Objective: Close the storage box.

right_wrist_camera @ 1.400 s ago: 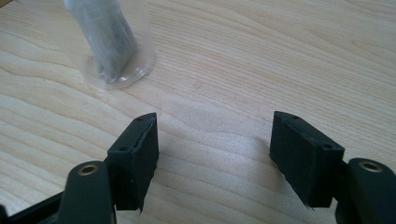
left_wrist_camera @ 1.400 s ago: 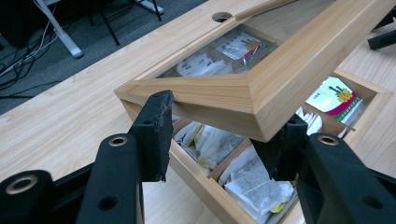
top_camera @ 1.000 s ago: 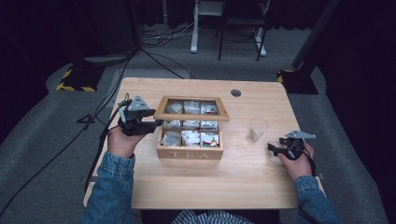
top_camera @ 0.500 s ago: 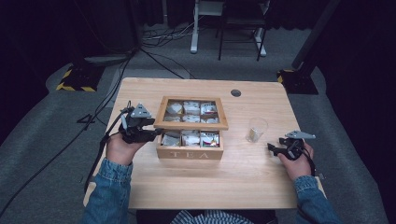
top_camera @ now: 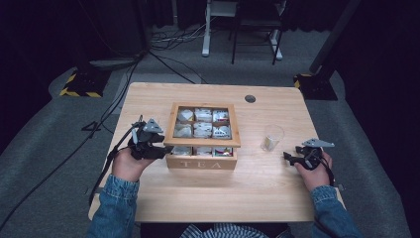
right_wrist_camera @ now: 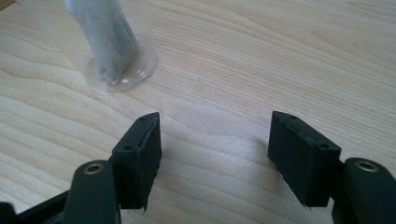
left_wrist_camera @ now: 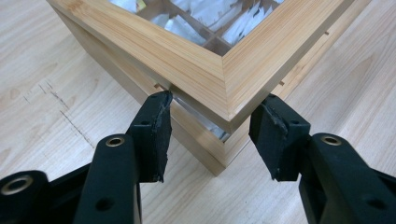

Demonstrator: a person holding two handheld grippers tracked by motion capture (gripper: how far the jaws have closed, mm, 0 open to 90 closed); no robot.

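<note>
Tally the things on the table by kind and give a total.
Wooden tea box: 1
Clear cup: 1
Gripper: 2, the left gripper at the box's corner, the right gripper near the cup
Total: 4

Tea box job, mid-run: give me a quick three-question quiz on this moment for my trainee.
1. True or false: the lid of the tea box is fully shut.
2. Which corner of the tea box does the left gripper straddle? A) near left B) far right C) near right
3. What stands on the table between the tea box and the right gripper?

Key:
1. False: the left gripper view shows a gap under the lid at the corner.
2. A. The jaws flank the lid's corner, one on each side.
3. A clear cup with something dark inside; the right gripper sits open and holds nothing.
</note>
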